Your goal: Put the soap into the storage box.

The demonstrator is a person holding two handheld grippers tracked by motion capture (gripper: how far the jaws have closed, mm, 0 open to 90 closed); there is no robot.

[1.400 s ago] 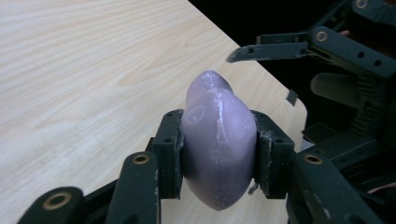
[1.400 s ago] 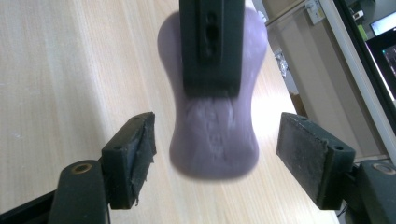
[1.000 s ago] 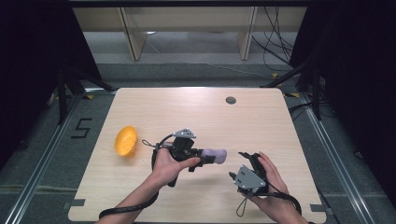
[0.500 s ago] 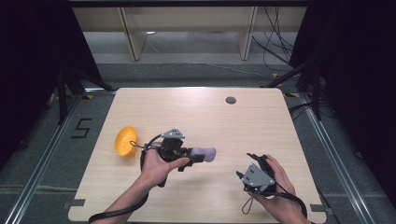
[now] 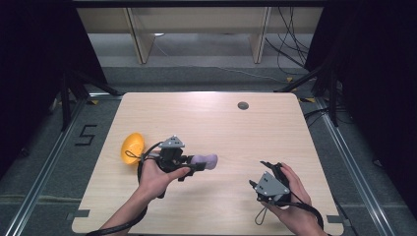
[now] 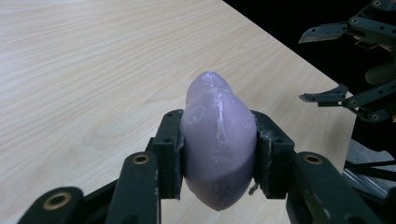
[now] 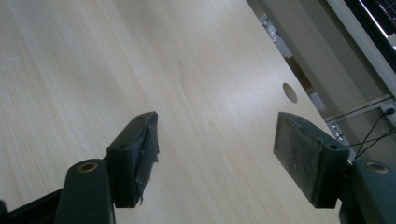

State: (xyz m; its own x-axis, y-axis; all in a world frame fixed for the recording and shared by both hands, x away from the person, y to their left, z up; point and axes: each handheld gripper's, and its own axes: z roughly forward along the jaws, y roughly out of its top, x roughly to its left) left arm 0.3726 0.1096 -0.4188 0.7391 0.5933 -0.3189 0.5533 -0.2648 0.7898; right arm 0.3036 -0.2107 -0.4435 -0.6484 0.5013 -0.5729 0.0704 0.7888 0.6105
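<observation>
High view: the left hand-held gripper (image 5: 196,164) lies level over the desk (image 5: 206,118), near its left front part, clenched on a pale purple object (image 5: 205,161) that juts rightward from between the jaws; a yellow-orange object (image 5: 132,146) rests on the desk just behind this gripper, near the left edge; the right hand-held gripper (image 5: 265,169), carried by the right hand (image 5: 290,189) near the right front of the desk, has its jaws parted with nothing between them, and they have just been narrowing slightly; the two grippers are well apart; a dark round hole (image 5: 243,105) sits toward the far edge.

Left gripper view: the purple object (image 6: 218,144) is a smooth, rounded lump, gripped at its waist by both pads, its tapered end pointing away above the wood; the right hand-held gripper (image 6: 338,63) appears at upper right, beyond the desk edge, jaws apart.

Right gripper view: the right hand-held gripper (image 7: 215,154) is released; its two pads (image 7: 135,154) stand wide, bare desk (image 7: 93,70) between them; the round hole (image 7: 290,92) lies farther off.
</observation>
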